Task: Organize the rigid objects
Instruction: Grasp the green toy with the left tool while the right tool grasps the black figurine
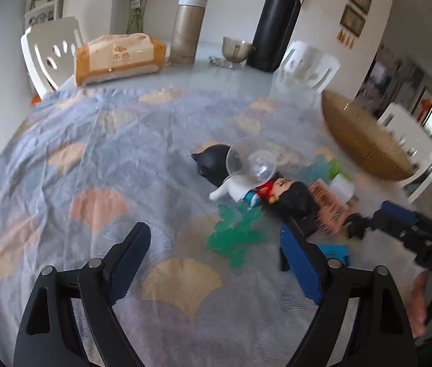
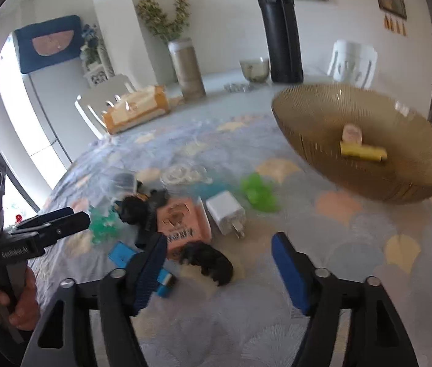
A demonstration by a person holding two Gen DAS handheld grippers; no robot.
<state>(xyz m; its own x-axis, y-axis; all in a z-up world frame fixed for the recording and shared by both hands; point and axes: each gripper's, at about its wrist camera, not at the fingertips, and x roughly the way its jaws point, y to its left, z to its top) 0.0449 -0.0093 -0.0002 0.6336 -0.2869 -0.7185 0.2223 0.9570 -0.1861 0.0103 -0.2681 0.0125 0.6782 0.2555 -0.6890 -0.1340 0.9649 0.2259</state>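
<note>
A heap of small things lies on the patterned cloth point(image 1: 93, 183): a black cat figure point(image 1: 213, 160) under a clear dome point(image 1: 251, 160), a black-haired doll point(image 1: 289, 195), a pink box point(image 2: 182, 226), a white charger point(image 2: 225, 211), a lime toy point(image 2: 258, 192) and a blue piece point(image 2: 121, 252). My left gripper point(image 1: 216, 253) stands open, with a teal translucent toy point(image 1: 234, 235) lying just ahead between its fingers, untouched. My right gripper point(image 2: 220, 260) is open too, low over a black lump point(image 2: 210, 263). The golden bowl point(image 2: 415, 165) holds a yellow piece point(image 2: 363, 151) and a small pink one point(image 2: 352, 133).
At the table's far side stand a tissue pack point(image 1: 118, 58), a beige thermos point(image 1: 187, 30), a metal cup point(image 1: 236, 50) and a tall black flask point(image 1: 274, 24). White chairs point(image 1: 50, 52) ring the table. A hand point(image 2: 17, 299) holds the left gripper point(image 2: 75, 217).
</note>
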